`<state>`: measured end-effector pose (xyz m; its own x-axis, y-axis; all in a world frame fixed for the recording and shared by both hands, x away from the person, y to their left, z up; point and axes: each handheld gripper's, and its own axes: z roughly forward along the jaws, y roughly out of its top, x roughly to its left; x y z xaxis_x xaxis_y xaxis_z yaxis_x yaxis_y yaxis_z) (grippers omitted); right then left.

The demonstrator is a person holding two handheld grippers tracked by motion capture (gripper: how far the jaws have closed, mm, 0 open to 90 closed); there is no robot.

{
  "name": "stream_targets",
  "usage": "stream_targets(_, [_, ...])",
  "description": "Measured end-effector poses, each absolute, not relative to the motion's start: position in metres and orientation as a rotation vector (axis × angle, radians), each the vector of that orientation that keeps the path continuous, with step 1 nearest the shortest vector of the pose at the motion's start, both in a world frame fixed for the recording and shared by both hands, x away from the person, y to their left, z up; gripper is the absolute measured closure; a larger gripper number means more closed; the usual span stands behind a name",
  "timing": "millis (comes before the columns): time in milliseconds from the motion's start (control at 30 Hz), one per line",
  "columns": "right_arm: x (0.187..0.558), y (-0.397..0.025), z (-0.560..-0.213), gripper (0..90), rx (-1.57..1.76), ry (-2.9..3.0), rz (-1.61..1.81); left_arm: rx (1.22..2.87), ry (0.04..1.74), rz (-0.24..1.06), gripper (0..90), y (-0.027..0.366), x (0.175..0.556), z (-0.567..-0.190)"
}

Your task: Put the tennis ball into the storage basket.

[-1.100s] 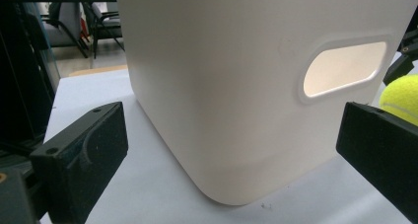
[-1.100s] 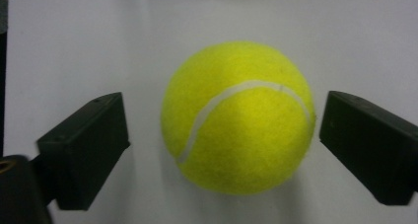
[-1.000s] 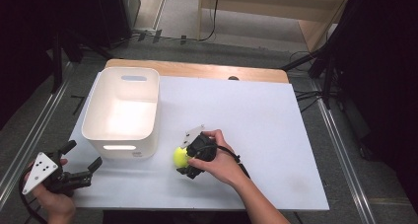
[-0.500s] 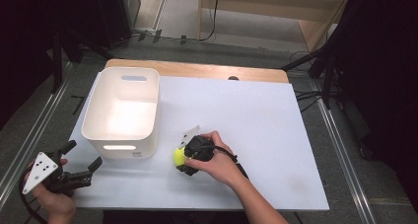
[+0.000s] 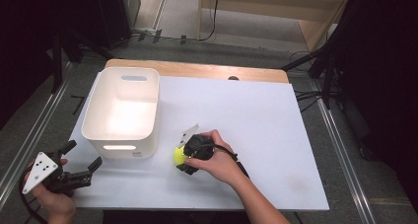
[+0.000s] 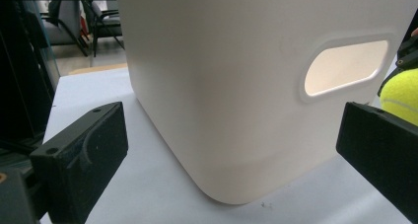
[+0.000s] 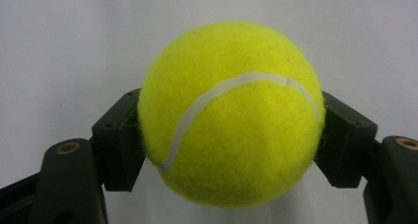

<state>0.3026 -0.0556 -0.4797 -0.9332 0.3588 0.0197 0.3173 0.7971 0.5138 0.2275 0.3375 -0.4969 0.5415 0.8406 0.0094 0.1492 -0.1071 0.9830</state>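
Observation:
A yellow tennis ball [image 7: 230, 113] sits squeezed between the two black jaws of my right gripper [image 7: 231, 135]. In the high view the ball [image 5: 178, 156] is at the tip of the right gripper [image 5: 182, 157], just right of the white bin's near right corner, low over the white table. The white plastic bin [image 5: 122, 110] stands at the table's left and looks empty. My left gripper [image 5: 81, 165] hovers at the near left table edge with its jaws wide apart, pointing at the bin's near wall [image 6: 236, 86] and its handle slot [image 6: 345, 66]. Past the right jaw the ball [image 6: 401, 93] peeks in.
The white tabletop [image 5: 256, 115] stretches right of the bin, with a wooden strip [image 5: 197, 70] along the far edge. Metal rails [image 5: 340, 145] run along both sides of the table. Dark equipment and cables lie on the floor beyond.
The right gripper with the ball has shifted slightly toward the near side and left. The left gripper has stayed in place.

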Motion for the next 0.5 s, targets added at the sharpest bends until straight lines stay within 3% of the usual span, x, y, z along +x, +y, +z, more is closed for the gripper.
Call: stream_targets(500, [0.308,-0.058,-0.464,23.6,0.516,2.900,0.838,1.596,0.862,0.728,0.0,0.338,0.228,-0.497])
